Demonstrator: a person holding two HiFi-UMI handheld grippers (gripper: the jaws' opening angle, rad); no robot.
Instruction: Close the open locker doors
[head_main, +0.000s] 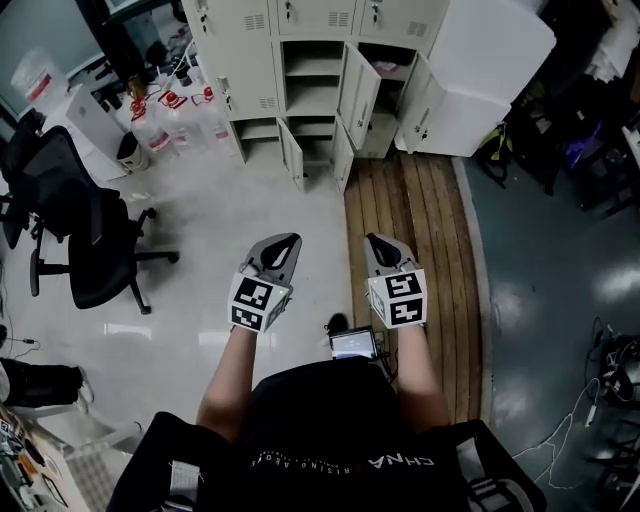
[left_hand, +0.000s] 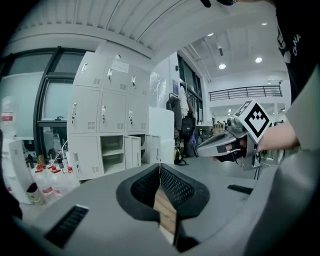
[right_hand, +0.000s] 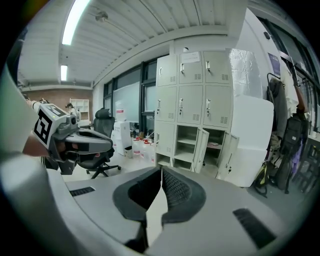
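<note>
The left tongs (head_main: 283, 244) and right tongs (head_main: 378, 243) are hovering side by side, both pinched closed and gripping nothing. The lockers (head_main: 314, 18) are standing well ahead of them across the floor (head_main: 210, 215), with several lower doors (head_main: 359, 96) hanging open.

Both arms reach forward side by side; left gripper (head_main: 283, 247) and right gripper (head_main: 379, 245) are closed, empty.
</note>
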